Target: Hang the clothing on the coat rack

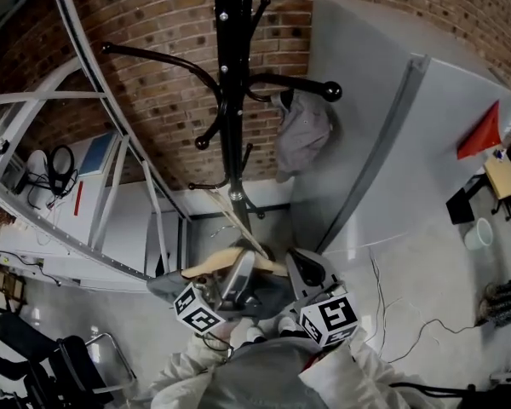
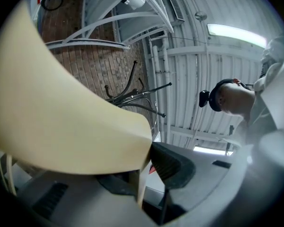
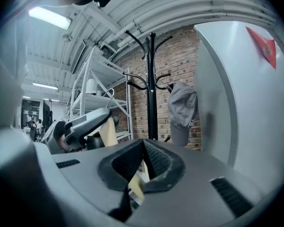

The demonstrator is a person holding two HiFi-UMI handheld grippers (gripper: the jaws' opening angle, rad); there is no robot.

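Observation:
The black coat rack (image 1: 228,100) stands ahead against the brick wall, also visible in the right gripper view (image 3: 152,93). A grey cap-like garment (image 1: 305,130) hangs on its right hook. Low in the head view both grippers hold a pale wooden hanger (image 1: 206,267) with dark grey clothing (image 1: 271,293) draped under it. My left gripper (image 1: 238,273) is shut on the hanger, whose broad cream arm (image 2: 61,112) fills the left gripper view against the pad (image 2: 173,167). My right gripper (image 1: 300,267) has its pads together at the tips (image 3: 143,150), with a strip of the pale hanger (image 3: 135,186) pinched between them.
A tall grey panel (image 1: 392,143) stands right of the rack, with a red flag (image 1: 481,135) beyond it. White metal shelving (image 1: 85,143) runs along the left, with headphones (image 1: 61,164) on it. Cables (image 1: 409,331) lie on the floor at the right.

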